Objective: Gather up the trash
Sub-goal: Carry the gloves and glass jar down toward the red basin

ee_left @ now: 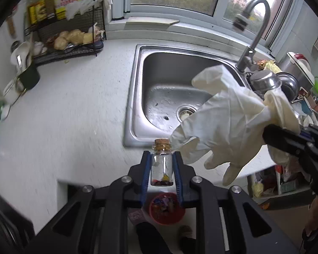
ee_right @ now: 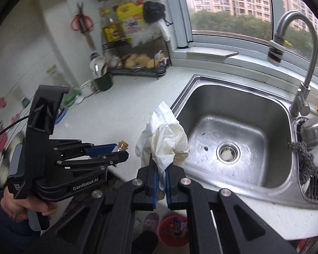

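My left gripper (ee_left: 162, 160) is shut on a small corked glass bottle (ee_left: 162, 167) with bits of coloured stuff at its bottom, held above the counter's front edge. In the right wrist view the left gripper (ee_right: 118, 151) shows at the left, the bottle's cork (ee_right: 123, 144) poking out. My right gripper (ee_right: 161, 169) is shut on a crumpled white disposable glove (ee_right: 165, 139); the left wrist view has that glove (ee_left: 229, 122) hanging spread out over the sink. A red bin (ee_left: 167, 210) with rubbish stands on the floor below, also as the red bin (ee_right: 172, 230).
A steel sink (ee_right: 233, 103) with a curved tap (ee_right: 305, 80) fills the right of the white counter (ee_left: 74, 110). A wire rack (ee_left: 70, 40) with food and bottles stands at the back left. Pots and dishes (ee_left: 275, 82) crowd the sink's right. A person's hand (ee_right: 21, 203) grips the left handle.
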Motion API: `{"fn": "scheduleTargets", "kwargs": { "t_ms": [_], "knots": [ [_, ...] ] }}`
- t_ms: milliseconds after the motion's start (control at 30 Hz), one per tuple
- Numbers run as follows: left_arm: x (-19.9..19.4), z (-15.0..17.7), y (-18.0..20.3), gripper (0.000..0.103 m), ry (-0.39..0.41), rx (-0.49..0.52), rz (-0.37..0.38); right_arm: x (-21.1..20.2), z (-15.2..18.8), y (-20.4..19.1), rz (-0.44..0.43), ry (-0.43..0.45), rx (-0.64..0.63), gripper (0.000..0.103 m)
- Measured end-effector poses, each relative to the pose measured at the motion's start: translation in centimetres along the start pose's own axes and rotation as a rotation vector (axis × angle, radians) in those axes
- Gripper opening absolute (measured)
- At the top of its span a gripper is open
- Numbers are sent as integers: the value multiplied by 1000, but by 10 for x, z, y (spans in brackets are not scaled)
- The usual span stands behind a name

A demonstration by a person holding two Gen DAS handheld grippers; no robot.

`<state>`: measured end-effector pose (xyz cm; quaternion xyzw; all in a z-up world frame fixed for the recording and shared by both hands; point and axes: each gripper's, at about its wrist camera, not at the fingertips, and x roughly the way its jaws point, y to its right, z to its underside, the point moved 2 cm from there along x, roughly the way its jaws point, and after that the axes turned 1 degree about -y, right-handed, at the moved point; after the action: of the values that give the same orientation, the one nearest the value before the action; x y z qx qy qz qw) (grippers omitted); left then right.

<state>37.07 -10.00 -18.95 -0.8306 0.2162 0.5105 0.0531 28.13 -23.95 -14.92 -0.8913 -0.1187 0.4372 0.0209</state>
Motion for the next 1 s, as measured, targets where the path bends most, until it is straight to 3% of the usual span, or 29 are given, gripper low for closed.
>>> {"fn": "scheduleTargets", "kwargs": {
  "t_ms": [267,533,767,1000],
  "knots": [
    [-37,53,34,19,16,-64,-7,-36,50,-8,-36,-38,-44,5],
    [-36,103,41,19,-17,-82,8,-40,104,-22,-14,-61,-32,5],
    [-12,147,32,19,-64,-100,33,-15,150,-36,20,-115,-9,5],
    [64,211,20,19,-159,-115,46,45,202,-28,19,-172,56,5]
  ]
}}
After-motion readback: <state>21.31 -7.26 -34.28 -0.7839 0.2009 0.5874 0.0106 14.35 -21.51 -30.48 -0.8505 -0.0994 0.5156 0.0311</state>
